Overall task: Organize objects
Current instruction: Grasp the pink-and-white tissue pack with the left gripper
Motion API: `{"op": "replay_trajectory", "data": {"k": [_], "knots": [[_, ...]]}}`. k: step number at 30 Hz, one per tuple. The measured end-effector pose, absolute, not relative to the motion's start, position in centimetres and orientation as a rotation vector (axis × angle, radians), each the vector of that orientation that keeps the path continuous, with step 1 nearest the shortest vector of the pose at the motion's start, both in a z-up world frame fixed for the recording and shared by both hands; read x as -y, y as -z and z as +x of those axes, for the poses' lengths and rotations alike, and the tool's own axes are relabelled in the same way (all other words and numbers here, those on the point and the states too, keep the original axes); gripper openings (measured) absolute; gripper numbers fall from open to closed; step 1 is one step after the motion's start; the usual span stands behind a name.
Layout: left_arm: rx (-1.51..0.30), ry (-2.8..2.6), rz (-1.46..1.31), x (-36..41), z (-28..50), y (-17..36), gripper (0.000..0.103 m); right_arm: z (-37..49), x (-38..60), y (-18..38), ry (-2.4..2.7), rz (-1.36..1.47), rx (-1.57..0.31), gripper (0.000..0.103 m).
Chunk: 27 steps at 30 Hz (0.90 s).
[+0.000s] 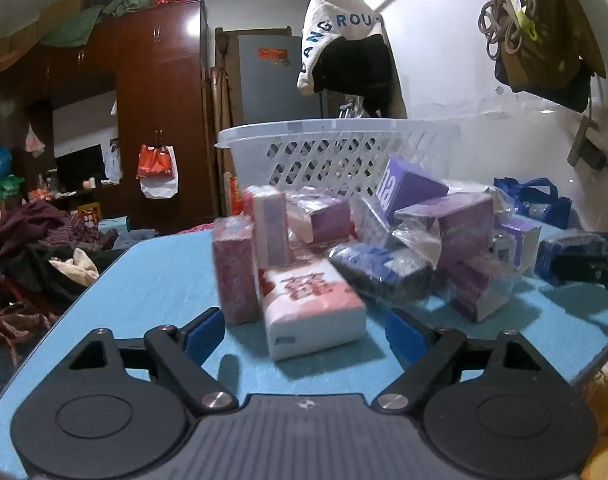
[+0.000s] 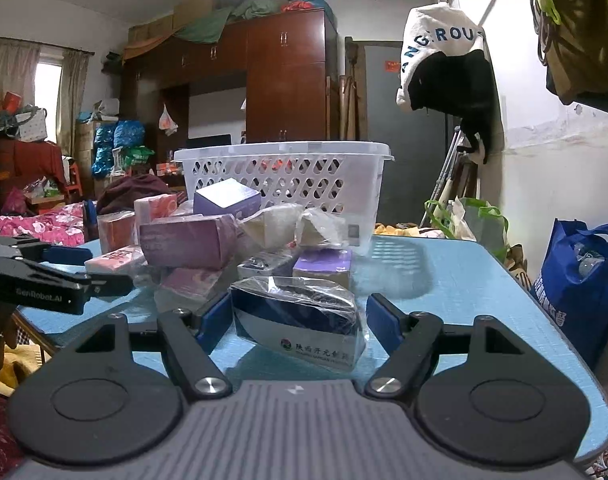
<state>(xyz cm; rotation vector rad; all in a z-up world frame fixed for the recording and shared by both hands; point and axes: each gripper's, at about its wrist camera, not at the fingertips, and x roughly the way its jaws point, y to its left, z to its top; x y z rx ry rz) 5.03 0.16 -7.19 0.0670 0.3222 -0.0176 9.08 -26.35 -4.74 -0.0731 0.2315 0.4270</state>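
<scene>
So: right gripper (image 2: pixel 293 320) straddles the plastic-wrapped navy box (image 2: pixel 299 320) in front of the white basket (image 2: pixel 283 172), jaws open and not yet pinching (film looks slippery), so I'd close squarely on the box sides before lifting basketward.

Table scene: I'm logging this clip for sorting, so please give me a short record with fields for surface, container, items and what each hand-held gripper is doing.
surface: blue table
container: white basket at the far side of the table, behind the pile
items: heap of boxes and tissue packs, several in clear wrap
left hand-held gripper: open, white and red pack between its fingers, no pad touching it
right hand-held gripper: open, fingers either side of wrapped dark blue box, a gap at the right pad
</scene>
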Motion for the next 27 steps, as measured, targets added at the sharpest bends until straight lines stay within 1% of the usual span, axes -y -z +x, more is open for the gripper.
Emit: {"op": "replay_trajectory", "data": {"k": [5,10,11,12,14,21,27], "knots": [[-0.304,-0.011,0.026,-0.8,5.2,6.9,0.090,9.0,26.5,4.5,-0.429,-0.074,-0.228,0.076],[-0.343,0.000,0.029,0.0,6.9,7.0,0.084,9.1,26.4,4.6,-0.438,-0.078,-0.232,0.076],[-0.343,-0.005,0.030,0.1,7.0,6.9,0.078,9.1,26.4,4.7,-0.438,-0.078,-0.232,0.076],[-0.345,-0.006,0.025,0.1,7.1,6.9,0.071,9.1,26.4,4.7,-0.438,-0.078,-0.233,0.076],[-0.349,0.015,0.014,0.0,7.0,6.8,0.060,9.1,26.4,4.7,-0.440,-0.081,-0.234,0.076],[-0.225,0.042,0.044,0.1,4.2,6.8,0.059,8.8,26.4,4.4,-0.434,-0.094,-0.220,0.076],[-0.150,0.073,0.005,-0.5,3.1,5.2,0.059,8.6,26.8,3.3,-0.424,-0.083,-0.187,0.076]]}}
